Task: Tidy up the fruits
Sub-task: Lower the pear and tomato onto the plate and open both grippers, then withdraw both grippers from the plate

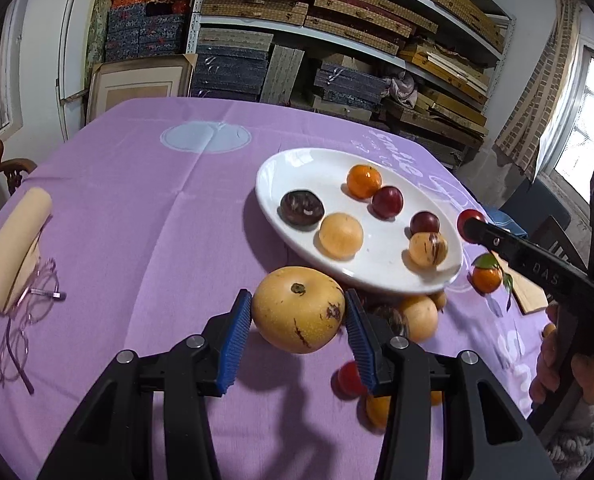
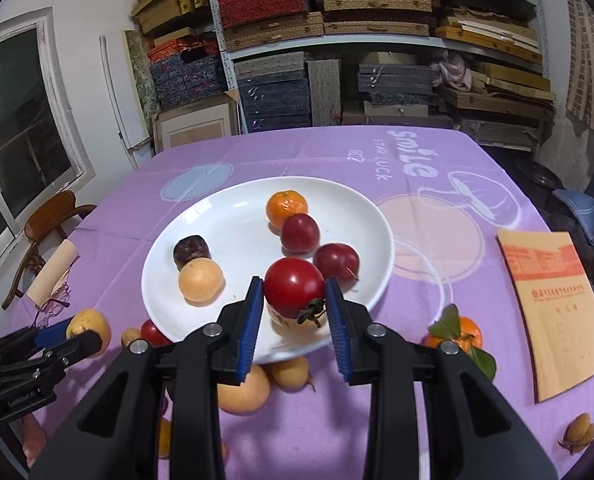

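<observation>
Two grippers each hold fruit above the purple tabletop (image 1: 137, 208): left gripper (image 1: 298, 314) clamps a round yellow pear (image 1: 297, 308), stem-end up; right gripper (image 2: 294, 296) pinches a red tomato (image 2: 293, 286), stem toward the camera, over the white plate (image 2: 225, 216).

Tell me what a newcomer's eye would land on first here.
The white plate of mixed fruit, mid-table on the purple cloth. Nearer, each gripper clamps a fruit between blue fingers: the left gripper a big yellow pear, the right gripper a red tomato.
</observation>
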{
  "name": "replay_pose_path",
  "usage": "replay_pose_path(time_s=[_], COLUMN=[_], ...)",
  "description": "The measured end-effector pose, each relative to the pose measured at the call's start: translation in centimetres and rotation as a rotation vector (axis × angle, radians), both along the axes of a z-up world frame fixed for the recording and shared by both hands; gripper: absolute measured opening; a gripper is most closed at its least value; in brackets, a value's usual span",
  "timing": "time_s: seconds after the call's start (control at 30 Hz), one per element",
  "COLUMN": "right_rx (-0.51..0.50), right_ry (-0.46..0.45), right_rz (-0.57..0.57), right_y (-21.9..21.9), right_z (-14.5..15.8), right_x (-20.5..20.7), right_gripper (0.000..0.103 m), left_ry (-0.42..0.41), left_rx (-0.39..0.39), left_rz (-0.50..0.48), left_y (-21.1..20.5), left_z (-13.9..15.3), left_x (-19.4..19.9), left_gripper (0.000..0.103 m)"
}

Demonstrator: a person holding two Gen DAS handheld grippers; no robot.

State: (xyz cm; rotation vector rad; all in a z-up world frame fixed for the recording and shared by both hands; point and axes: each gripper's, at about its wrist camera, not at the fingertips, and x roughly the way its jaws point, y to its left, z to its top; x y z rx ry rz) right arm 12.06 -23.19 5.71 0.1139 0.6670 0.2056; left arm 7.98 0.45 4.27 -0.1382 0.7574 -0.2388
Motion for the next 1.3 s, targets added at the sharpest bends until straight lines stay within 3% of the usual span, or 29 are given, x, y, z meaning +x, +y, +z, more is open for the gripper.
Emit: replay_pose_path(time_s=[0.3,0.63,0.87,1.07,1.3], right_rx=[-0.010,0.009,0.018,0.010,0.017], right_ry=[0.034,0.054,0.079,0.069,0.059], right_rz=[0.051,0.071,0.090,0.097,0.099], right_y=[3.2,3.6,3.5,3.6,3.4], right_z=[-0.2,-1.9,-2.5,-2.4,-2.1], right_x=[3.5,3.9,4.2,4.2,3.9], right_gripper=[0.031,0.031,0.032,0.032,0.034], left_ry=[-0.001,0.017,0.074,0.107,0.057], left_rx=[0.022,0.051,0.041,0.057,0.071], left_rz=[0.032,0.035,0.024,0.015,0.022], left_y=[-1.9,-3.4,-4.2,-5.1,-5.2], left_z=[1.3,1.2,0.0,-1.3,-0.1], left_x=[7.6,13.0,16.5,17.8,17.1], left_gripper=[0.048,0.048,0.048,0.048,0.052])
